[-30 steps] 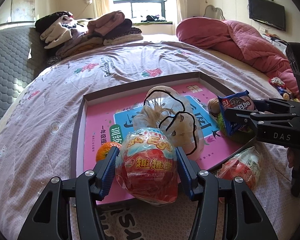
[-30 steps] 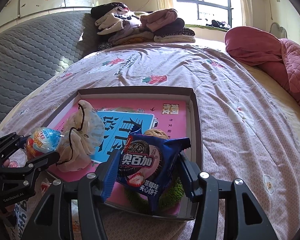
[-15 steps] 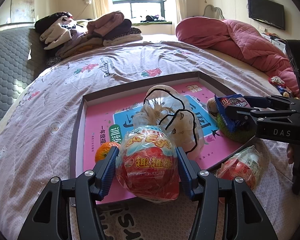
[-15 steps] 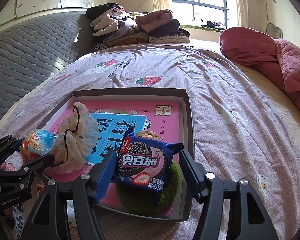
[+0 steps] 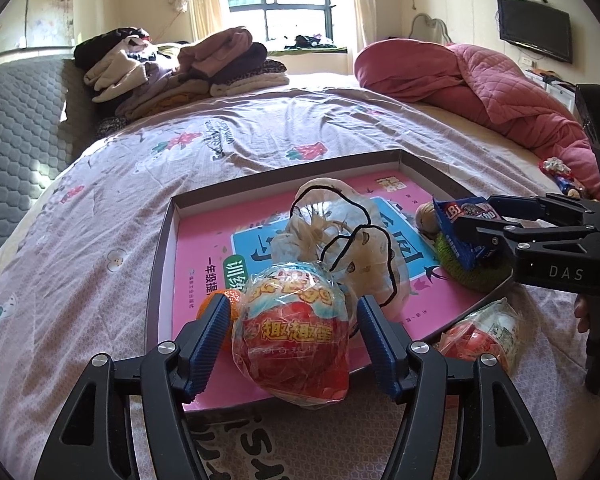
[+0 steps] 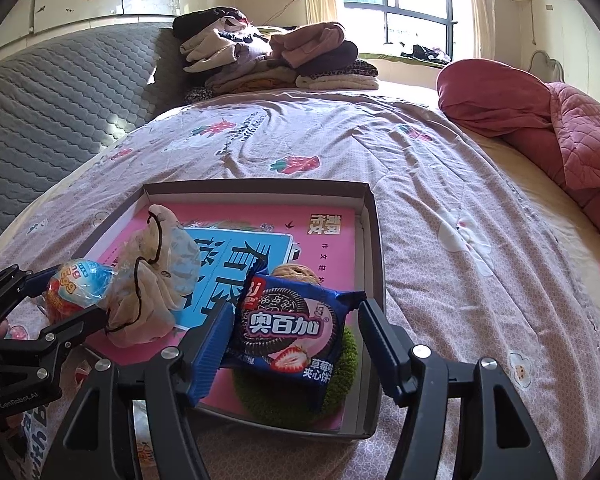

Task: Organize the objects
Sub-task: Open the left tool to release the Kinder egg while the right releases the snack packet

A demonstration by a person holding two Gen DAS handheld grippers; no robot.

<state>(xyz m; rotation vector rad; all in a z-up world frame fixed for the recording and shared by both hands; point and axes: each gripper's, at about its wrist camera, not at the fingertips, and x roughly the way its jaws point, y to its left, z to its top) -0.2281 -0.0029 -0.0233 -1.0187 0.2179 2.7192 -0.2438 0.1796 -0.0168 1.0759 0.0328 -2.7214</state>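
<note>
A shallow grey tray point(image 5: 160, 248) with a pink book in it lies on the bed. My left gripper point(image 5: 294, 308) is at the tray's near edge. Its jaws are opening, with gaps on both sides of a foil-wrapped toy egg point(image 5: 292, 336), which rests on the tray's front. My right gripper point(image 6: 296, 312) stands open around a blue cookie pack point(image 6: 288, 328). The pack lies on a green scrubber point(image 6: 340, 384) in the tray's right corner. A walnut point(image 6: 296, 272) sits behind the pack. A crumpled drawstring bag point(image 5: 340, 232) fills the tray's middle, and an orange point(image 5: 232, 294) peeks out beside my left finger.
A second wrapped egg point(image 5: 480, 332) lies on the sheet outside the tray's right edge. Folded clothes point(image 5: 180, 68) are piled at the bed's head beside a grey padded headboard point(image 6: 60, 100). A pink quilt point(image 5: 480, 84) is heaped at the far right, with small trinkets point(image 5: 560, 176) near it.
Both grippers' jaws have widened. The egg has come free of the left pads and settled on the tray's front. The cookie pack has come free of the right pads and sunk onto the green scrubber.
</note>
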